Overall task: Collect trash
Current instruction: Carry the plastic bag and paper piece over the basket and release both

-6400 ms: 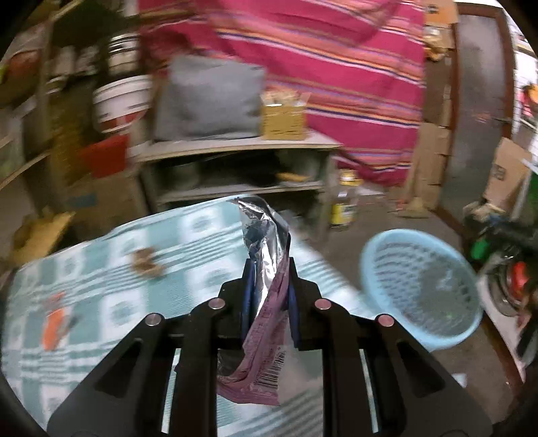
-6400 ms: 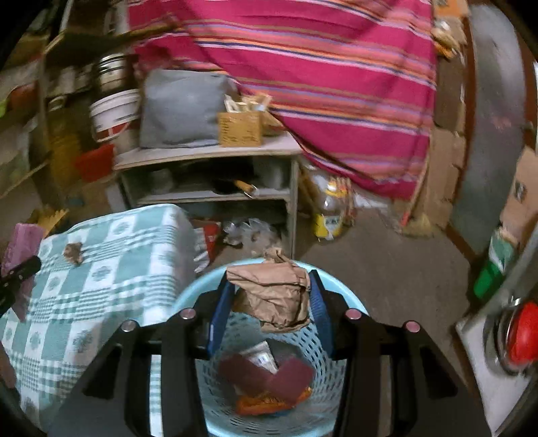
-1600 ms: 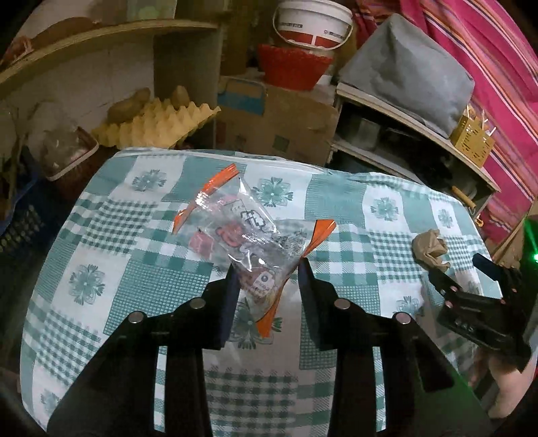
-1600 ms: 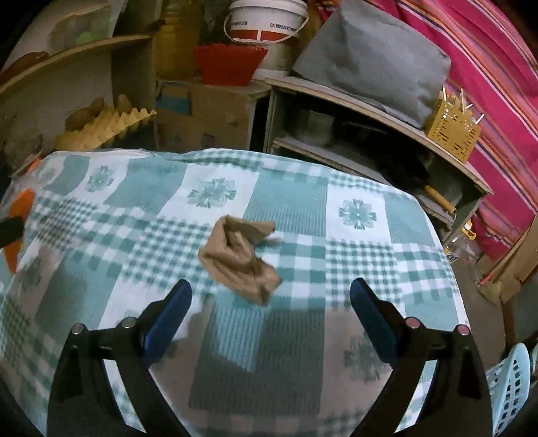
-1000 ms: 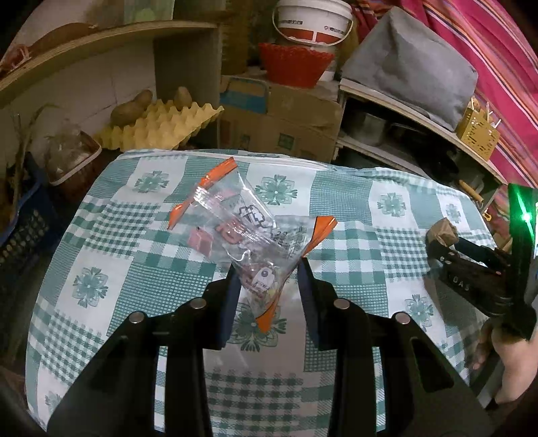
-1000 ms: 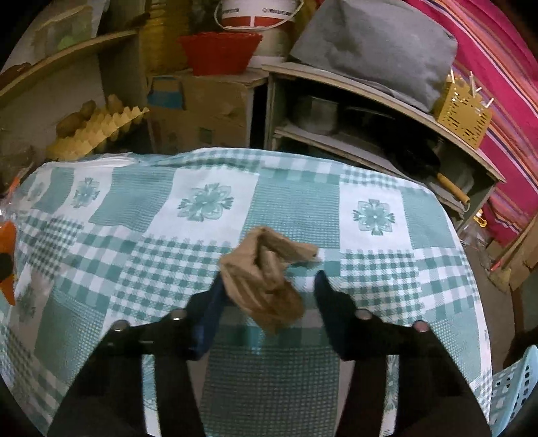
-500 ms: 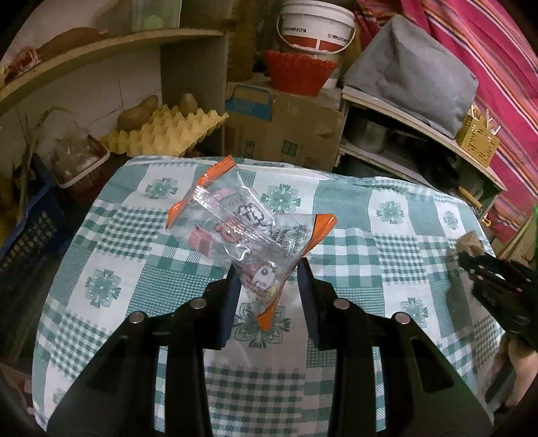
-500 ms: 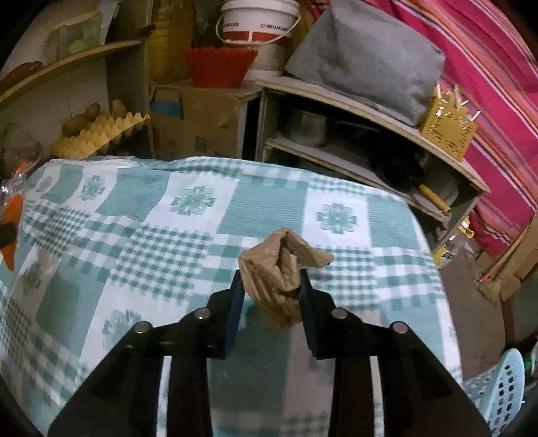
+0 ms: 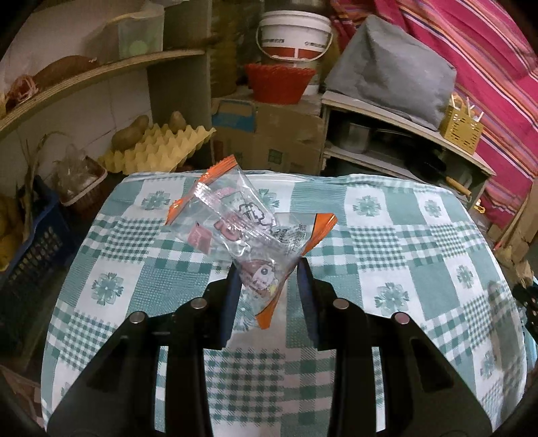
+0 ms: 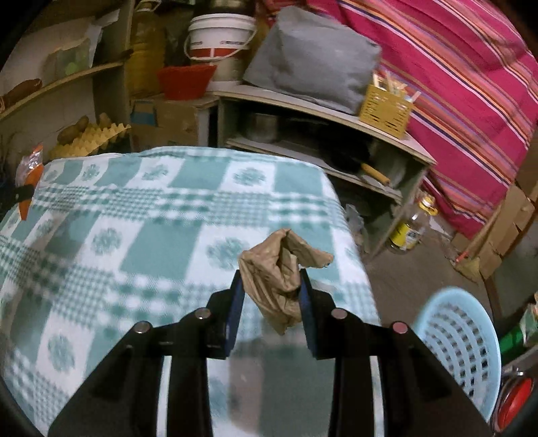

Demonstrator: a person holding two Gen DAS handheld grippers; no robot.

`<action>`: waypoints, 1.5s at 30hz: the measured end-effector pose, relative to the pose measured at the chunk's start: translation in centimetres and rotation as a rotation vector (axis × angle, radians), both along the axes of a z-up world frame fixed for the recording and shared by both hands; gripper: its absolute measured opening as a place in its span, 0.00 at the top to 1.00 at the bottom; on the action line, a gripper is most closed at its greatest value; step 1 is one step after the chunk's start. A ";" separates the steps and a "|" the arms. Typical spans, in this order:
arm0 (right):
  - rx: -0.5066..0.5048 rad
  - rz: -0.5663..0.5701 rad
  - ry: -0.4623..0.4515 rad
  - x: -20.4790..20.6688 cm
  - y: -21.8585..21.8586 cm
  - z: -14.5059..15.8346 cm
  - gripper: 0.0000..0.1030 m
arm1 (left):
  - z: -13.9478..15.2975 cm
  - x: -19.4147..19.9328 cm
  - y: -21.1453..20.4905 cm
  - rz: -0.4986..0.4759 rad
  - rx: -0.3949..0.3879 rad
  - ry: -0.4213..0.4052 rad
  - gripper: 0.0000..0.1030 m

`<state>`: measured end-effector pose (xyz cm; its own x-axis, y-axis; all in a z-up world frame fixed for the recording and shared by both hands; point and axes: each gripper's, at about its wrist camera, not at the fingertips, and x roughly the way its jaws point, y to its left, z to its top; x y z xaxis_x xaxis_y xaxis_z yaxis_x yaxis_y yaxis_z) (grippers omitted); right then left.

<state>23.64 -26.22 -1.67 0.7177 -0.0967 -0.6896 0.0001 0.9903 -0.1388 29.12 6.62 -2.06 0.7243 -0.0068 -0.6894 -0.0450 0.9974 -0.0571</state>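
Observation:
My left gripper (image 9: 267, 269) is shut on a clear plastic wrapper with orange edges (image 9: 248, 232) and holds it above the green checked tablecloth (image 9: 386, 248). My right gripper (image 10: 270, 279) is shut on a crumpled brown paper (image 10: 280, 275), lifted above the right end of the cloth (image 10: 151, 248). The light blue trash basket (image 10: 460, 339) stands on the floor at the lower right of the right wrist view. The wrapper also shows at that view's left edge (image 10: 28, 168).
Behind the table stand a wooden shelf unit (image 10: 322, 111) with a grey bag (image 10: 309, 57) and yellow holder (image 10: 385, 104), a cardboard box (image 9: 279, 134), egg trays (image 9: 154, 148) and a white bucket (image 9: 294, 32). An oil bottle (image 10: 412, 225) stands on the floor.
My right gripper closed on the brown paper, lifted it off the cloth and swung right, bringing the blue basket into view. My left gripper has raised the wrapper slightly.

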 end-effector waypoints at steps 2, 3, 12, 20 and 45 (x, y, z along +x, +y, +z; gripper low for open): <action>-0.002 -0.016 -0.004 -1.5 -1.3 -0.1 0.69 | 0.0 -0.4 -0.4 -0.006 0.010 -0.002 0.69; -0.002 -0.022 -0.008 -1.9 -1.7 -0.1 0.69 | 0.0 -0.5 -0.5 -0.007 0.017 -0.004 0.69; 0.032 -0.051 -0.033 -3.9 -4.2 -0.9 0.69 | -0.8 -1.0 -1.1 -0.014 0.003 0.017 0.70; 0.087 -0.055 -0.085 -5.0 -5.9 0.8 0.69 | -0.3 -2.3 -4.5 -0.053 0.044 -0.005 0.71; 0.063 -0.373 -0.166 -12.8 -26.1 3.6 0.69 | 4.4 -10.2 -39.0 -0.621 -0.022 -0.165 0.71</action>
<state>10.83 -52.29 1.89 0.7437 -0.3324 -0.5800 0.3776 0.9248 -0.0459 18.93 -32.38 2.36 0.6778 -0.4719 -0.5639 0.5517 0.8333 -0.0343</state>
